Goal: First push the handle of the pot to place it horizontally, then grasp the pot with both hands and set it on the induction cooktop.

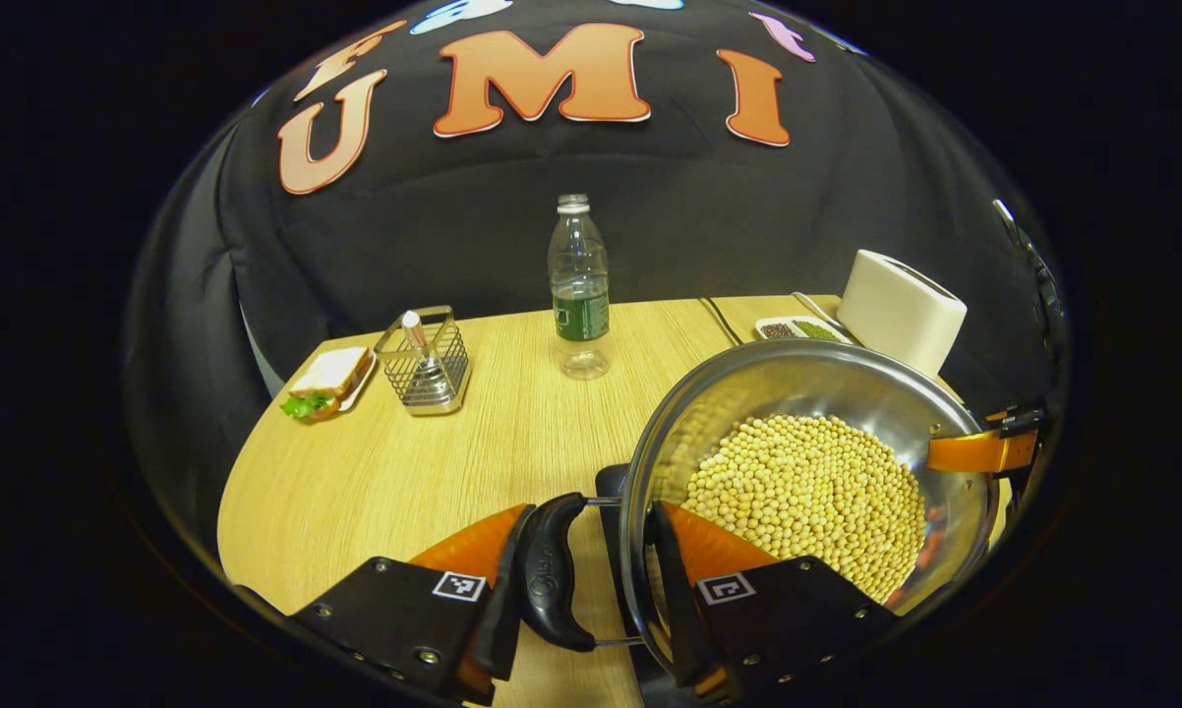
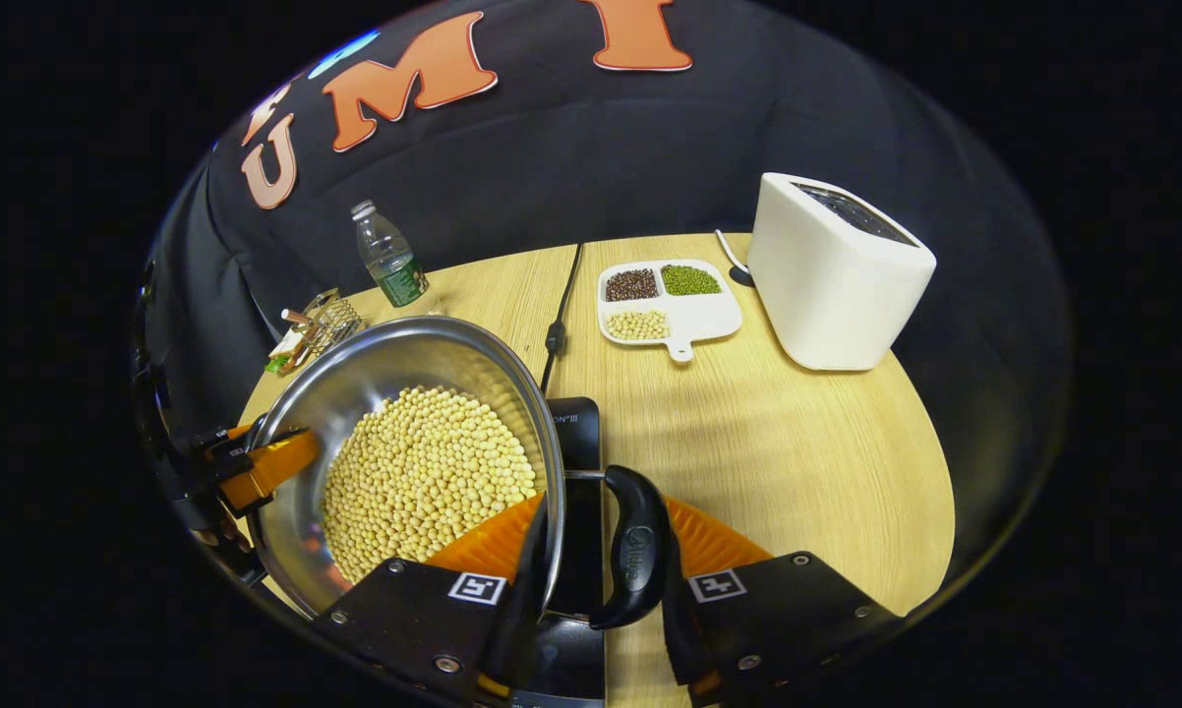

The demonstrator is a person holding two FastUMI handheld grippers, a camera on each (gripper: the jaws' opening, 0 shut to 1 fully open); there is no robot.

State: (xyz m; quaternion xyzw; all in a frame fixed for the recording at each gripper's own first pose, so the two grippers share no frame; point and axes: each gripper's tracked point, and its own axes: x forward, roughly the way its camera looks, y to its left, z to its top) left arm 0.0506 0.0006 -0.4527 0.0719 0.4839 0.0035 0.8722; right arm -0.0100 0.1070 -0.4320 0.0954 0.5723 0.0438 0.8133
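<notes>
2 grippers on 1 round stainless-steel pot full of pale yellow soybeans, 1 gripper per side handle. Left gripper straddles the pot's black loop side handle: 1 finger outside the loop, the other over the rim on the bean side, so handle and rim both sit between the fingers. Narrow gap, looks clamped, though pad contact is partly hidden. Right gripper mirrors it on the opposite black loop handle: inner finger over the rim against the beans, outer finger just outside the loop, also narrow and apparently gripping. In the left gripper view the right gripper shows across the pot at the far rim.

Pot's handle-to-handle axis runs straight from one set of fingers to the other, so both hands are equally near. Rim looks tipped in both views, could be fisheye, cannot tell if the base is lifted or resting.

Key relation: flat black induction cooktop lies directly under and just past the pot wall beside the right fingers; a dark edge of it also shows beside the left fingers. Judgement: pot is at or over the cooktop, remaining move is a level lowering, centred.

Room: light wood tabletop open ahead of the right fingers. Black power cord runs away from the cooktop. White divided dish of 3 bean kinds and white box-shaped toaster well apart. Clear plastic water bottle, wire-mesh holder, sandwich on a small plate far ahead of the left fingers.
</notes>
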